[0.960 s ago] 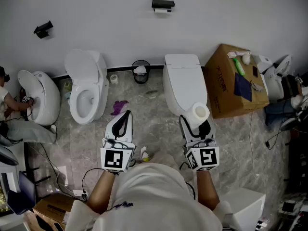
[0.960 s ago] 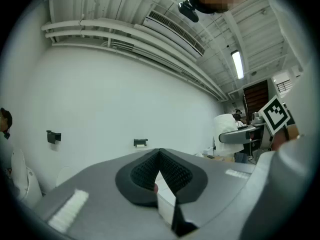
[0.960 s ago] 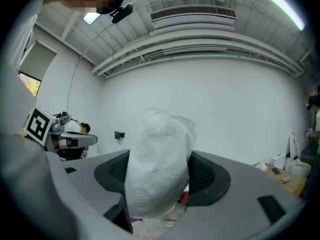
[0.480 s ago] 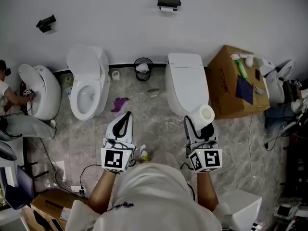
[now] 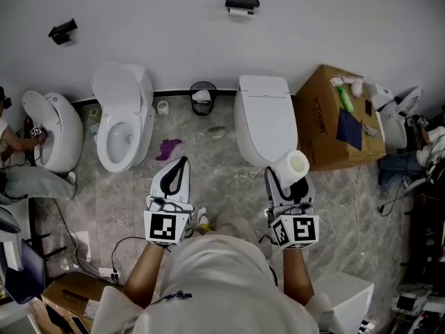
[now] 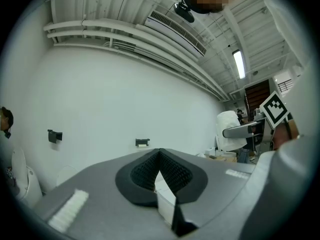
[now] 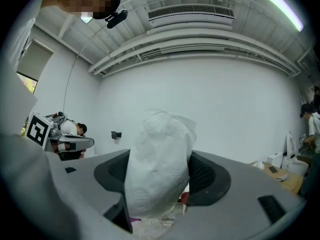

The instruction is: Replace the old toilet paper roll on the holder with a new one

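My right gripper (image 5: 286, 175) is shut on a new white toilet paper roll (image 5: 292, 165), which stands up between its jaws and fills the middle of the right gripper view (image 7: 159, 171). My left gripper (image 5: 182, 163) is shut with nothing in it; its pads (image 6: 150, 171) meet at the tips. The black wall holder (image 5: 241, 4) with a small roll in it hangs high on the white wall, above the closed toilet (image 5: 264, 127). It shows small in the left gripper view (image 6: 142, 142). Both grippers are held level, well short of the wall.
An open toilet (image 5: 122, 127) stands at the left, and a person crouches by a third toilet (image 5: 52, 131). A black bin (image 5: 202, 99) sits by the wall. A cardboard box (image 5: 337, 120) with bottles on it stands at the right. A second black bracket (image 5: 62, 31) hangs on the wall.
The head view has shifted slightly; both grippers keep their places and states, the roll still held in the right one.
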Available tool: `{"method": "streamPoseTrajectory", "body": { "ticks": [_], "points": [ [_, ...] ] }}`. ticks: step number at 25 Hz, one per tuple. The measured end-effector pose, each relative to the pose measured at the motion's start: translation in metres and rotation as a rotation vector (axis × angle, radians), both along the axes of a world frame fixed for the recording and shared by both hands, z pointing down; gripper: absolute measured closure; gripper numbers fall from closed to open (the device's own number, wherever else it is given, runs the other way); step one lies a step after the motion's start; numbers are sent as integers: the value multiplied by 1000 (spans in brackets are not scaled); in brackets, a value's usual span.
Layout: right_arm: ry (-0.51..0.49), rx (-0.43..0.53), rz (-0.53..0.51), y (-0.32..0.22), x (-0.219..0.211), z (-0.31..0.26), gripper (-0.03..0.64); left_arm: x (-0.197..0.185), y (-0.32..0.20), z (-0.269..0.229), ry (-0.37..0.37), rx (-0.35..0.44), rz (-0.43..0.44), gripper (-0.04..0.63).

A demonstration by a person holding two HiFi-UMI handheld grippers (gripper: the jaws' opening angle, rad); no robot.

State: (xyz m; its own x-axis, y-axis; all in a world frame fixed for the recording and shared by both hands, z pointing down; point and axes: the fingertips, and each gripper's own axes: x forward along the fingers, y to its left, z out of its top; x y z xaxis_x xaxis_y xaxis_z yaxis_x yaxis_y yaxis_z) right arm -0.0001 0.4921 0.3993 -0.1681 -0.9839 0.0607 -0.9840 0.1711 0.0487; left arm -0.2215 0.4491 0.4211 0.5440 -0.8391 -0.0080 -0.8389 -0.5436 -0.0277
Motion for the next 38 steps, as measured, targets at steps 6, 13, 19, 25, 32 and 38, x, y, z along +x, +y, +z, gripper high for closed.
{"method": "streamPoseTrajectory", "body": {
  "ticks": [6, 13, 19, 25, 32, 38],
  "points": [
    [6, -24, 33, -2, 11, 5, 307, 10, -13, 1, -1, -7, 25, 595],
    [-10, -31, 56, -33, 33, 10, 307, 34, -50, 7, -21, -17, 44, 595],
    [-15, -16, 38, -97, 51, 8, 307, 54, -110, 8, -44, -27, 28, 595],
    [-8, -10, 25, -179, 87, 7, 307, 91, -187, -10, -5, 4, 5, 595],
    [-24, -32, -7, -266, 127, 5, 307, 127, -266, -17, -26, -19, -24, 595],
    [-29, -57, -16, -326, 170, 16, 307, 160, -318, -10, -68, -36, -63, 595]
  ]
}}
